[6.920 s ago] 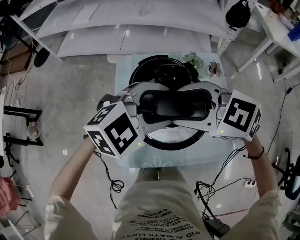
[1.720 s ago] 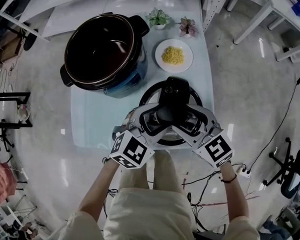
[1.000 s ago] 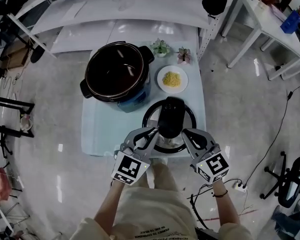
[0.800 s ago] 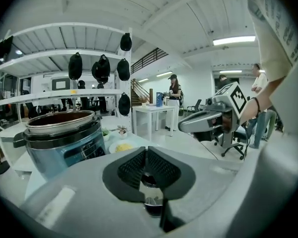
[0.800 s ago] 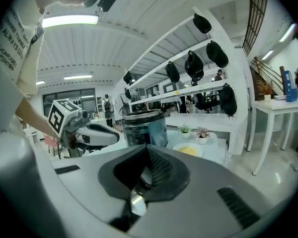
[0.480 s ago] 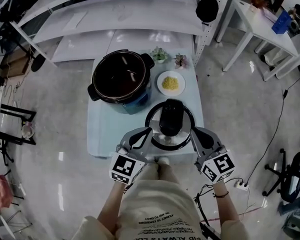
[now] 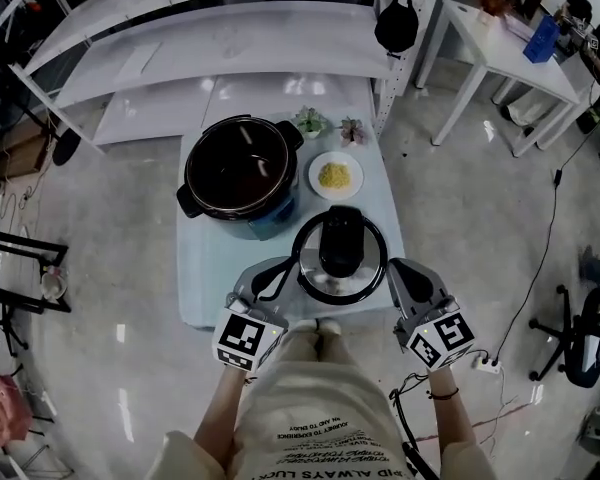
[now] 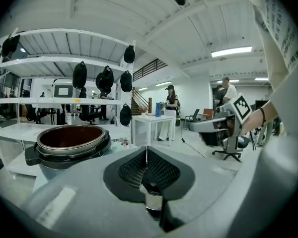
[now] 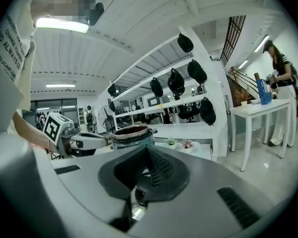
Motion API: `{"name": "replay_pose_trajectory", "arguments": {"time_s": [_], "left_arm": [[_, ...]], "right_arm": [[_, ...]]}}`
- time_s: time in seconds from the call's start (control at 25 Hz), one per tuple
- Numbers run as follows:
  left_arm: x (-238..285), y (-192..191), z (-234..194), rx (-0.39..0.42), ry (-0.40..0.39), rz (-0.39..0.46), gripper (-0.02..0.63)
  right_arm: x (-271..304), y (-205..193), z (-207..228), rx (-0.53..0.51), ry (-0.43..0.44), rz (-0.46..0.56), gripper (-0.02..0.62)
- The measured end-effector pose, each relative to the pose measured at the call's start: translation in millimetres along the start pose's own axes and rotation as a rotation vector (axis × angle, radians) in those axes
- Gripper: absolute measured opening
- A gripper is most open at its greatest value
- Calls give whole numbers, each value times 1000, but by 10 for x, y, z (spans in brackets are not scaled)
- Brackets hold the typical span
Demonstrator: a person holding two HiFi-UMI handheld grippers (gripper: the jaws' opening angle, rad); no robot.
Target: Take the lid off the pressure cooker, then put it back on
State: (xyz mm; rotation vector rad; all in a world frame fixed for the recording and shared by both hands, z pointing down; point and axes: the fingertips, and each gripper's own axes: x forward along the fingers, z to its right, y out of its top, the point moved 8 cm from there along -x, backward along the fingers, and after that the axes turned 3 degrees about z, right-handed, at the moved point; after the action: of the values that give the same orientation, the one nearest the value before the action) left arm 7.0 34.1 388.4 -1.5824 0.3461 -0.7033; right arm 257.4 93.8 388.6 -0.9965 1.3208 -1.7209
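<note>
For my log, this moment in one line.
left tongs: shut, empty | right tongs: shut, empty | lid: on table | cooker: open

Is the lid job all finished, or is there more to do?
About halfway. Done: the lid is off and lies on the table in front of the open pressure cooker. In hand: nothing; the left gripper and right gripper are both shut and empty, one on each side of the lid. Left: pick the lid up and put it back on the cooker.
</note>
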Motion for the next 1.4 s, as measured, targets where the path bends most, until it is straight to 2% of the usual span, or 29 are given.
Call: {"name": "replay_pose_trajectory", "arguments": {"time_s": [0.32,0.4,0.44,0.48,0.6,0.68,0.72,0.92,1.4], "left_arm": [[160,-58,-68,-48,-147,-28,32],[218,-98,-90,-55,-173,-41,96],[246,-117,-105,-60,-183,-45,130],[274,-133,-119,-62,-192,-50,138],[368,-178,-146,-68,-224,-65,176],[434,-223,-154,-68,-250,-85,239],[465,-245,-157,-63,-263,-96,253],[615,-355,-167,-25,-328,-161,312],[941,-637,-139,134,-499,-281,331]], "right_arm": [[121,-94,4,30,23,-6,11],[152,-141,26,31,16,-18,19],[170,-167,35,38,15,-26,44],[189,-195,45,44,14,-39,93],[251,-279,74,39,27,-80,174],[287,-326,98,41,39,-87,239],[303,-345,113,43,44,-90,271],[393,-442,172,10,84,-136,332],[697,-788,249,-134,226,-304,354]]}}
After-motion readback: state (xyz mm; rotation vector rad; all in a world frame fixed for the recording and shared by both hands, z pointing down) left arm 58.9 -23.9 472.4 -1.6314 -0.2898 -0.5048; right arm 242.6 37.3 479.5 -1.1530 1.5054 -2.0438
